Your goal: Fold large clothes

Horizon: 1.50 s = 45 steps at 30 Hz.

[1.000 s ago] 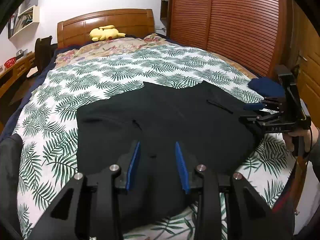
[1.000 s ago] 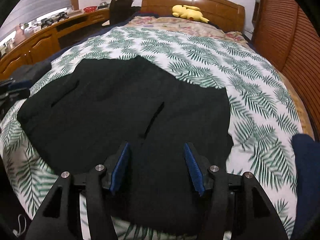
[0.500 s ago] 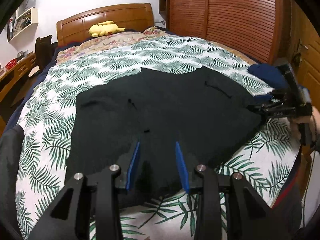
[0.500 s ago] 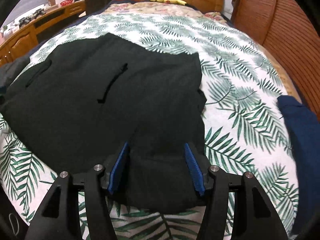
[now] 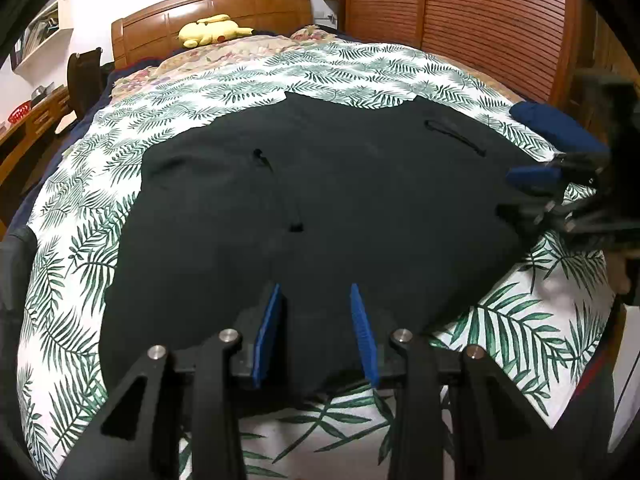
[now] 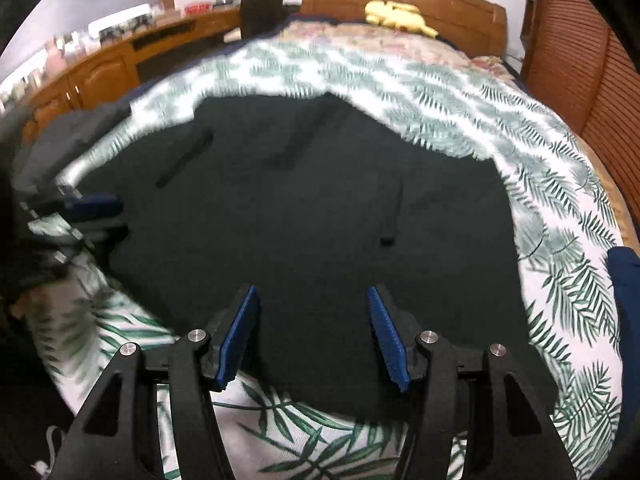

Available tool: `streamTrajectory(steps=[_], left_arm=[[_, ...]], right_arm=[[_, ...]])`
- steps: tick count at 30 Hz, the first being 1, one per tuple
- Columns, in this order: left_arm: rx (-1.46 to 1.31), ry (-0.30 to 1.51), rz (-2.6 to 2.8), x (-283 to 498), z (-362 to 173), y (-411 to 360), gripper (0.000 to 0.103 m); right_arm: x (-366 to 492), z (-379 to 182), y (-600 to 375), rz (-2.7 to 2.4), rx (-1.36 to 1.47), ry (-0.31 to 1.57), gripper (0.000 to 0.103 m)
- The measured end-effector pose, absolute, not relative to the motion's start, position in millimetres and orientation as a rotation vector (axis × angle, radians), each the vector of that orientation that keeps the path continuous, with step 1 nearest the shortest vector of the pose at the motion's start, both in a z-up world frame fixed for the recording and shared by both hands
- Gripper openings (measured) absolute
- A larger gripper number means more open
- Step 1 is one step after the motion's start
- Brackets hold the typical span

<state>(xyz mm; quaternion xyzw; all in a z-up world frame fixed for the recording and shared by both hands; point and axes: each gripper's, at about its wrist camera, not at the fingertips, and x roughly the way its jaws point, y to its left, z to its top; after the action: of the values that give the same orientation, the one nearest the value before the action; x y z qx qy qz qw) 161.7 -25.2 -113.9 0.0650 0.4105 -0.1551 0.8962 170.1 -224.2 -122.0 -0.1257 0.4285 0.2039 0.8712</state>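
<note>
The main risk, as I judge it, is a poor pinch at the near hem: the garment (image 5: 320, 208) is dark, soft and lies flat on the bed (image 5: 520, 320), so a claw that closes too shallow may catch only the top layer, or bite into the leaf-print cover beneath and drag it along with the fold. With two claws working the same edge, an uneven lift could also skew the cloth and leave the fold crooked. The right view is blurred, so how close that claw sits to the cloth is hard to read there. A folded blue item (image 5: 552, 128) lies near the garment's far right side and could be swept if the cloth is swung that way. The garment is spread across the middle of the bed, its near hem by the foot. The left claw (image 5: 316, 332) has its jaws partly apart with the hem showing between them; the pads do not appear to press on it, though whether the tips touch the fabric I cannot tell. The right claw (image 6: 314, 332) stands wider apart over the hem near the garment's other corner, gripping nothing.
</note>
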Motion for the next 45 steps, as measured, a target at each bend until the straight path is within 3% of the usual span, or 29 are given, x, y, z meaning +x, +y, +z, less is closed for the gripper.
streamTrajectory(steps=[8, 19, 34, 45], left_arm=[[0.147, 0.863, -0.321, 164.5, -121.4, -27.9, 0.034], [0.158, 0.859, -0.315, 167.5, -120.3, -31.6, 0.034], [0.171, 0.811, -0.38, 166.0, -105.2, -61.0, 0.034], [0.201, 0.807, -0.451, 174.1, -104.4, -110.8, 0.034]], right_arm=[[162.8, -112.3, -239.4, 0.379, -0.267, 0.897, 0.06], [153.4, -79.8, -329.9, 0.213, -0.146, 0.841, 0.062], [156.4, -130.0, -354.2, 0.167, -0.087, 0.928, 0.074], [160.1, -140.6, -360.9, 0.202, -0.022, 0.927, 0.075]])
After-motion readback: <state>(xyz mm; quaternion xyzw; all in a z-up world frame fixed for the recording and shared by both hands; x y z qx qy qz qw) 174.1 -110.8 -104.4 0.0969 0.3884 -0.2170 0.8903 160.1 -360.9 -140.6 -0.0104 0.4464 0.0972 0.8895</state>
